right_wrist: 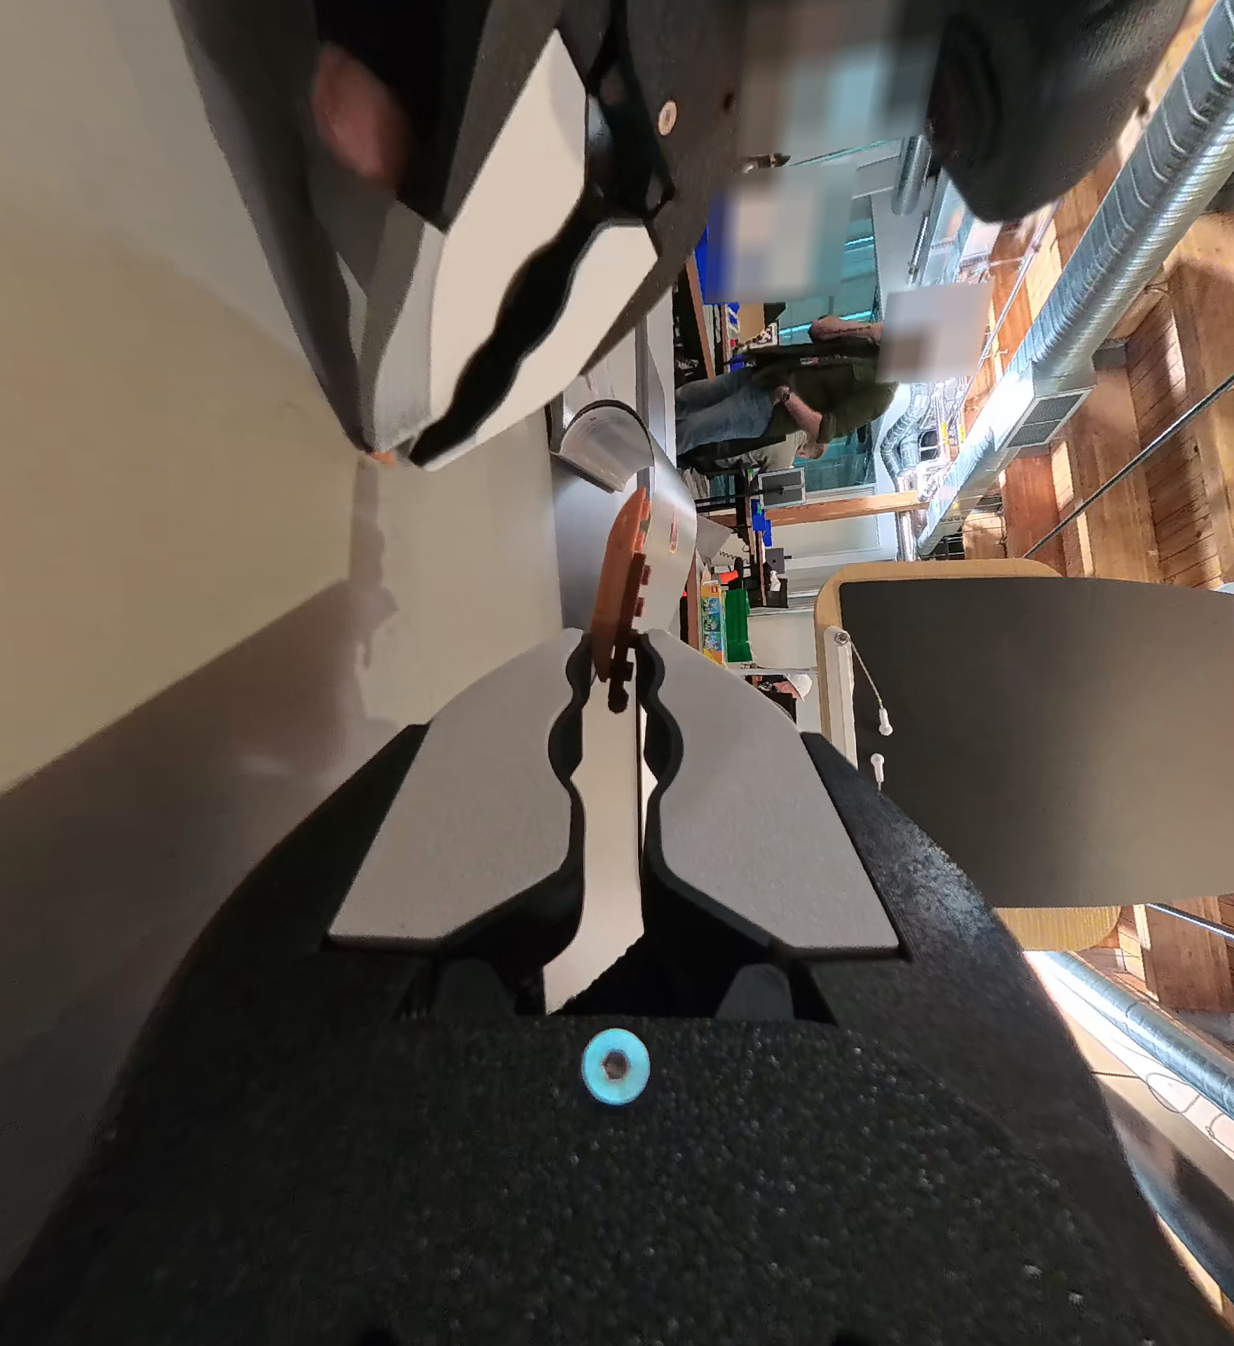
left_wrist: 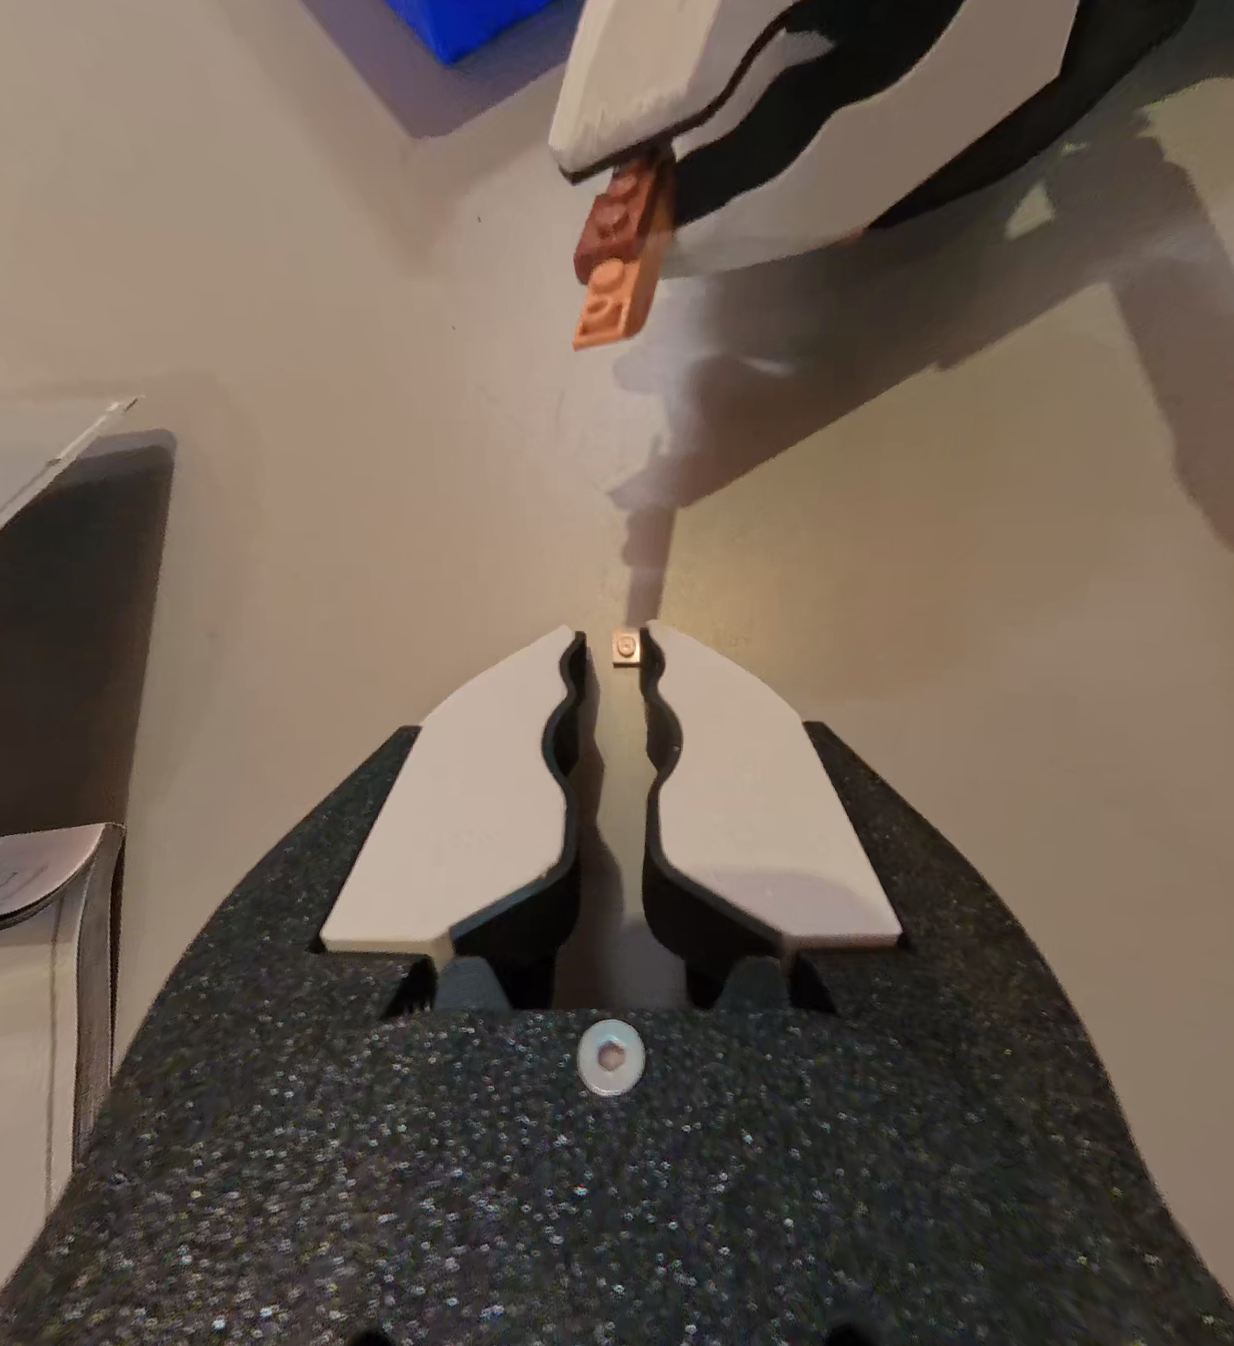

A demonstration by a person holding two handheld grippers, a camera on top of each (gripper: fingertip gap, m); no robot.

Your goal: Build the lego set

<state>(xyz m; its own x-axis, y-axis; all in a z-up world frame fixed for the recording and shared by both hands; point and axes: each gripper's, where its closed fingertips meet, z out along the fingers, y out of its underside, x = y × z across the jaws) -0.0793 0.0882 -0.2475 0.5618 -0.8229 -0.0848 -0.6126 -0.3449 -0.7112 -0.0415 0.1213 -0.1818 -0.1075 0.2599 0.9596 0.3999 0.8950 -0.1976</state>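
Pale worktop (left_wrist: 308,291) lies beneath us. Our right tool (left_wrist: 661,156) is clamped on a small brown-and-tan plate assembly (left_wrist: 618,258), raised above it: barely started, most building remains. Our left tool (left_wrist: 614,644), slightly parted, reaches low around a tiny tan plate (left_wrist: 627,648), which touches one finger.

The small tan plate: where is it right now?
In the left wrist view, the small tan plate sits at the left gripper tips, against the right-side finger.
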